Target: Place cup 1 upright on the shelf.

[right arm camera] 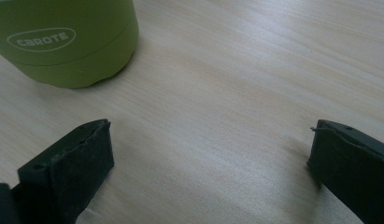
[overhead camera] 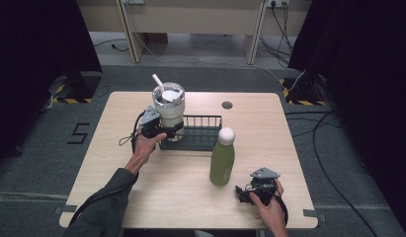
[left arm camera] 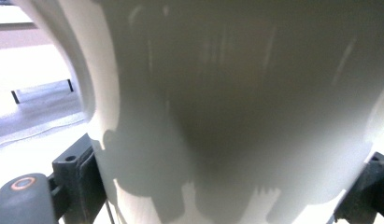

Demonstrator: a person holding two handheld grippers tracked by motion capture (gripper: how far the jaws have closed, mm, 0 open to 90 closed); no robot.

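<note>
A white tumbler (overhead camera: pixel 169 111) with a lid and a white straw (overhead camera: pixel 157 81) stands upright at the left end of a black wire basket (overhead camera: pixel 206 118). My left gripper (overhead camera: pixel 172 131) is shut on the tumbler's lower body. In the left gripper view the tumbler wall (left arm camera: pixel 227 93) spans the space between the two jaws of the left gripper (left arm camera: pixel 222 186). A green bottle (overhead camera: pixel 222 163) with a white cap stands on the table in front of the basket. My right gripper (overhead camera: pixel 242 193) rests open near the table's front right. Its jaws stand wide apart, right gripper (right arm camera: pixel 208 163), with the bottle's base (right arm camera: pixel 63 42) beyond them to the left.
The wooden table (overhead camera: pixel 141 197) has a round cable hole (overhead camera: pixel 227 104) at the back. Dark curtains hang on both sides, and cables (overhead camera: pixel 324 148) lie on the floor to the right.
</note>
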